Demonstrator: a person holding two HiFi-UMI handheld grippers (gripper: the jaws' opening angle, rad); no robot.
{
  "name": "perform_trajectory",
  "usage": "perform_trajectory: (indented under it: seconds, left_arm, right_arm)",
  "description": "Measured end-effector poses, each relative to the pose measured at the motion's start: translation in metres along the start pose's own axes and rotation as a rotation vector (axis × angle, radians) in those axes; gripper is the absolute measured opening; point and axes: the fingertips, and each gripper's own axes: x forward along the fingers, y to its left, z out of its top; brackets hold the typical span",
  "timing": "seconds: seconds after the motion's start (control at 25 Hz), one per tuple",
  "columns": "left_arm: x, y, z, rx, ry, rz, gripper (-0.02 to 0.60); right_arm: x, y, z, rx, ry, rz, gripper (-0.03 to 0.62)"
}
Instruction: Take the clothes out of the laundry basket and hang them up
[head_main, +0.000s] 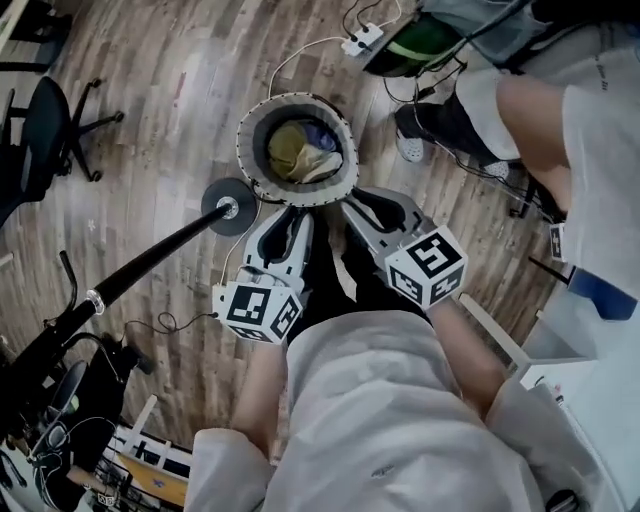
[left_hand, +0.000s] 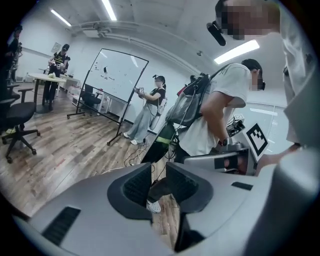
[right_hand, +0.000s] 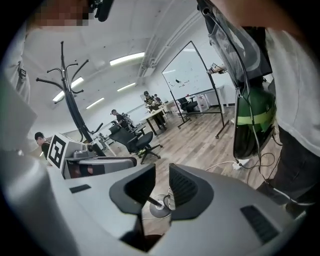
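The round laundry basket (head_main: 252, 125) stands on the wood floor in the head view, with yellowish and blue clothes (head_main: 300, 150) bundled inside. Both grippers hover just on my side of its rim. My left gripper (head_main: 287, 218) points at the basket's near edge, jaws slightly apart and empty. My right gripper (head_main: 378, 205) sits beside it at the basket's near right, also a little apart with nothing between. In the left gripper view the left gripper (left_hand: 159, 186) shows only floor through its gap. The right gripper (right_hand: 161, 192) frames the coat rack's base (right_hand: 159, 206).
The coat rack's round base (head_main: 229, 208) stands left of the basket, its black pole (head_main: 140, 272) running toward lower left. Another person (head_main: 560, 130) stands at right with a bag (head_main: 420, 40). An office chair (head_main: 45, 130), a power strip (head_main: 362, 40) and cables lie around.
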Motion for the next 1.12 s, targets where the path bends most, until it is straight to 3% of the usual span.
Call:
perform_trajectory:
  seconds: [0.64, 1.12]
  left_arm:
    - [0.085, 0.127, -0.026, -0.023, 0.209, -0.107, 0.087]
    - [0.147, 0.167, -0.113, -0.033, 0.353, -0.161, 0.087]
  right_arm:
    - [0.106, -0.055, -0.032, 0.155, 0.086, -0.126, 0.087]
    - [0.16, -0.115, -0.092, 0.167, 0.158, -0.163, 0.091]
